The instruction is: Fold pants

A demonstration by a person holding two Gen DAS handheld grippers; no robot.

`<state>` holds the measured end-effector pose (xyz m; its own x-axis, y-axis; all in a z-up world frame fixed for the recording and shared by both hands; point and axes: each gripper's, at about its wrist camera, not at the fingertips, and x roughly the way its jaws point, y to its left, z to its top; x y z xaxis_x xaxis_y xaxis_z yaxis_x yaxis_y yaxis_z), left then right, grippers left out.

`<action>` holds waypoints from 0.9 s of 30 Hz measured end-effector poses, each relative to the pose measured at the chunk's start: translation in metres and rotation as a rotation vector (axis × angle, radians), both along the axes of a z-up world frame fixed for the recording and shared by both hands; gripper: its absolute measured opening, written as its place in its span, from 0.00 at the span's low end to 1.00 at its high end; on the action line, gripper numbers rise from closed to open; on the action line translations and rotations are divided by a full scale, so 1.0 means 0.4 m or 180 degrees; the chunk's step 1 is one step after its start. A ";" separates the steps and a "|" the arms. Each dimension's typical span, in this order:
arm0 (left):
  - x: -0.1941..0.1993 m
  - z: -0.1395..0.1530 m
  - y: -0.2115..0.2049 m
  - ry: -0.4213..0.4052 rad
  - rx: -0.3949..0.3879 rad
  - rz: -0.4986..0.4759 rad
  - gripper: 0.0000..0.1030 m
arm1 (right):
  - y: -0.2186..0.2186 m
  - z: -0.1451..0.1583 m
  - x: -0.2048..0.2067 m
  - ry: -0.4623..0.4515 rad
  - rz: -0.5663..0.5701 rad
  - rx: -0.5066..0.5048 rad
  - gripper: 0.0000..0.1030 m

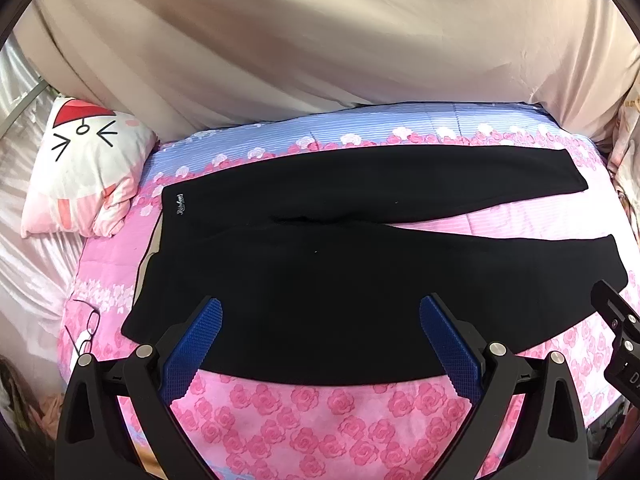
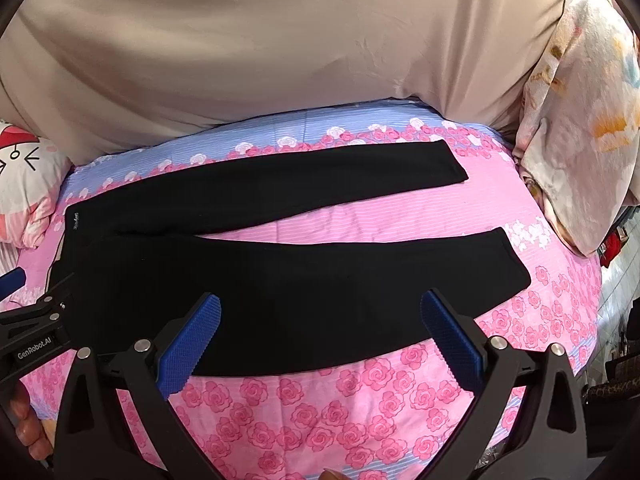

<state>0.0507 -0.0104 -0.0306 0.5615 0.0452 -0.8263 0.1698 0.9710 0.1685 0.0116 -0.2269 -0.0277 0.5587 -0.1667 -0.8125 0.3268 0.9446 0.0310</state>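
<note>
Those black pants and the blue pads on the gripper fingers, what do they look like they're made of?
The pants look like a soft matte knit, maybe fleece or jersey: no sheen, they lie limp and flat on the rose-print bedspread. The blue pads look like rubber or soft plastic, judging by their fine raised grid texture. The black gripper frame behind them looks like hard moulded plastic with metal pins.

Black pants (image 1: 320,272); pink rose-print bedspread (image 1: 320,420); blue-padded fingers (image 1: 192,344).

Both wrist views look down from just above the pants' (image 1: 320,264) near edge; the right view sits nearer the leg ends, and both share the pants (image 2: 280,276).
</note>
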 end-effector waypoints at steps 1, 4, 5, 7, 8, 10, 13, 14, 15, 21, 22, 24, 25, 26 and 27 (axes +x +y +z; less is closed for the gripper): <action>0.005 -0.003 -0.004 0.0008 0.0006 -0.0002 0.95 | -0.007 -0.004 0.004 0.0013 0.0002 0.0017 0.96; 0.025 -0.015 -0.024 0.0042 0.0031 -0.0017 0.95 | -0.035 -0.020 0.024 0.0030 0.0036 0.0106 0.96; 0.036 -0.023 -0.033 0.0062 0.0050 -0.0019 0.95 | -0.046 -0.025 0.033 0.0033 0.0063 0.0126 0.96; 0.055 -0.035 -0.043 0.0096 0.0042 -0.0013 0.95 | -0.090 -0.036 0.067 -0.0003 0.0145 0.0122 0.96; 0.066 -0.042 -0.046 0.0115 0.0040 -0.0001 0.95 | -0.120 -0.039 0.086 -0.0039 0.0164 0.0060 0.96; 0.091 -0.057 -0.054 0.0147 0.0043 0.0041 0.95 | -0.220 -0.054 0.151 -0.0100 0.0127 -0.0268 0.96; 0.131 -0.087 -0.064 0.0184 0.0043 0.0165 0.95 | -0.386 -0.103 0.269 -0.0010 0.0108 -0.0517 0.96; 0.144 -0.099 -0.067 0.0208 0.0040 0.0222 0.95 | -0.465 -0.129 0.318 -0.0005 0.0102 -0.0522 0.96; 0.155 -0.109 -0.070 0.0232 0.0027 0.0273 0.95 | -0.514 -0.145 0.349 0.0006 0.0113 -0.0471 0.96; 0.194 -0.146 -0.088 0.0204 0.0087 0.0538 0.95 | -0.802 -0.297 0.554 0.0117 0.0083 0.0023 0.96; 0.198 -0.151 -0.092 0.0203 0.0114 0.0567 0.95 | -0.827 -0.312 0.577 0.0151 0.0094 0.0075 0.96; 0.205 -0.161 -0.098 0.0213 0.0157 0.0627 0.95 | -0.868 -0.351 0.624 0.0229 0.0148 0.0169 0.96; 0.207 -0.167 -0.102 0.0222 0.0166 0.0652 0.95 | -0.881 -0.368 0.643 0.0271 0.0189 0.0160 0.95; 0.208 -0.171 -0.105 0.0235 0.0180 0.0674 0.95 | -0.887 -0.380 0.654 0.0299 0.0216 0.0123 0.95; 0.208 -0.177 -0.108 0.0244 0.0198 0.0700 0.95 | -0.895 -0.395 0.669 0.0323 0.0295 0.0142 0.95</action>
